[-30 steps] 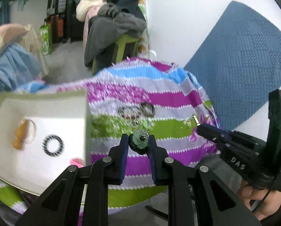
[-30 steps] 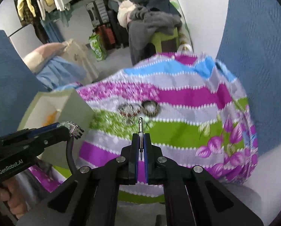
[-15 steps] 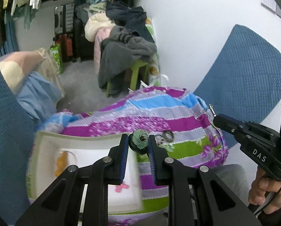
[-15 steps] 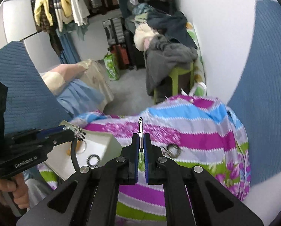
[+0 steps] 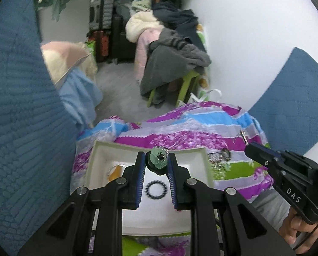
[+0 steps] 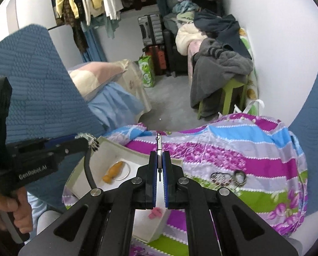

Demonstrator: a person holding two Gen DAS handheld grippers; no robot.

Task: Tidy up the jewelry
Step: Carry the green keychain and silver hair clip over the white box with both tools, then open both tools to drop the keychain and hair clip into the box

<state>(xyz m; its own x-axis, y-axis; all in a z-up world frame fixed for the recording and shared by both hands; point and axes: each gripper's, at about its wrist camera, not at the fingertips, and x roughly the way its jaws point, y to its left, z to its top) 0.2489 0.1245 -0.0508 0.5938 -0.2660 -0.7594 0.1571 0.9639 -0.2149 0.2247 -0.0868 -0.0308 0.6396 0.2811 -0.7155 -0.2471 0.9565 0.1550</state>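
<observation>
The right gripper (image 5: 247,144), its body showing white "DAS" lettering in the left wrist view, is pinching a thin metal clasp (image 6: 158,149) between jaws pressed almost together, while the left gripper (image 5: 156,162), its side reading "GenRobot.AI" in the right wrist view, is clamping a green flower ornament (image 5: 157,159) with jaws narrowly spread. Both are hanging over a white tray (image 5: 99,160) that is holding a black beaded ring (image 5: 156,189), an orange piece (image 6: 113,172), a thin silver hoop (image 6: 125,171) and a pink bit (image 6: 155,213). Farther right, more dark jewelry (image 6: 228,177) is lying on the striped floral cloth (image 6: 244,149)
</observation>
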